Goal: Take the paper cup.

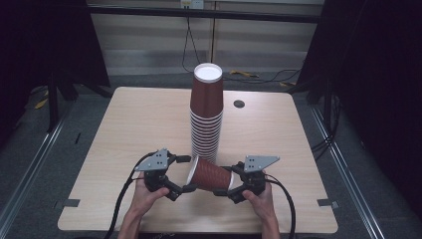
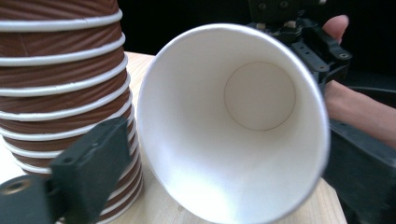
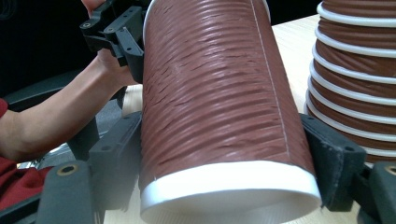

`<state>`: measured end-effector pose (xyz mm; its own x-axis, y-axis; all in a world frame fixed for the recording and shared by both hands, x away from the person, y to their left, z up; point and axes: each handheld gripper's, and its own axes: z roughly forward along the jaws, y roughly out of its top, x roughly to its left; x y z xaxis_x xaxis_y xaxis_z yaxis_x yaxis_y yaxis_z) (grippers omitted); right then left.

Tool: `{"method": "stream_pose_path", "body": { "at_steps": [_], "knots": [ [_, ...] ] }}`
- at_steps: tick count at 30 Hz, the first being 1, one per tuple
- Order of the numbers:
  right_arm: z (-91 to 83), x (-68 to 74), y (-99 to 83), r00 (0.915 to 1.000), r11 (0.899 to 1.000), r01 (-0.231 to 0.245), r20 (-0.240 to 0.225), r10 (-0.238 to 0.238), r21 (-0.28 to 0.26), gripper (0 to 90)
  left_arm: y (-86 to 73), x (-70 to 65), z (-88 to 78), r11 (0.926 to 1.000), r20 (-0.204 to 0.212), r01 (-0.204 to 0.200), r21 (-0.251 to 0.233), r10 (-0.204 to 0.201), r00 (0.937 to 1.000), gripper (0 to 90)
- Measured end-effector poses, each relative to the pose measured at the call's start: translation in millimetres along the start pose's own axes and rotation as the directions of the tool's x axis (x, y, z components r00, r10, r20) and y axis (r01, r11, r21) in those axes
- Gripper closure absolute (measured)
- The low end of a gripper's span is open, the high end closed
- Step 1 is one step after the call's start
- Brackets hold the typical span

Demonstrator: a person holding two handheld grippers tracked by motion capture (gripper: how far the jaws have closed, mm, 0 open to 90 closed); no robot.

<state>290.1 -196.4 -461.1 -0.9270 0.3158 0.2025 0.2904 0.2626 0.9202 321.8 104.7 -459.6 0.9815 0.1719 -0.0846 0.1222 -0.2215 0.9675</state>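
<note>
A tall stack of upside-down brown ribbed paper cups [image 1: 206, 119] stands mid-table. In front of it a single brown cup [image 1: 211, 175] lies level between both grippers, with its mouth to the left. My right gripper [image 1: 227, 180] is shut on its base end; in the right gripper view both jaws press the cup [image 3: 210, 93]. My left gripper [image 1: 185, 174] stands open at the mouth, a jaw on each side of the rim, and its view looks into the white inside of the cup [image 2: 233, 130]. The stack [image 2: 60, 84] rises just beside it.
The wooden table [image 1: 139, 124] has a small round hole [image 1: 239, 104] behind the stack. Dark curtains hang on both sides, and cables lie on the floor past the far edge. The person's hands hold the grippers near the front edge.
</note>
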Motion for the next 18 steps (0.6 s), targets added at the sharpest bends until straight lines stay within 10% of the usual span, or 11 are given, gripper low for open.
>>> {"method": "stream_pose_path", "body": {
  "at_steps": [18],
  "knots": [
    [8.0, 5.0, 3.7, 0.9996, 0.999, 0.029, -0.004, -0.029, 0.031, 22.7, 3.5, 0.3, 14.9, 0.9997, 0.067, -0.004, 0.024, 0.002, 0.9977, 0.5]
  ]
}}
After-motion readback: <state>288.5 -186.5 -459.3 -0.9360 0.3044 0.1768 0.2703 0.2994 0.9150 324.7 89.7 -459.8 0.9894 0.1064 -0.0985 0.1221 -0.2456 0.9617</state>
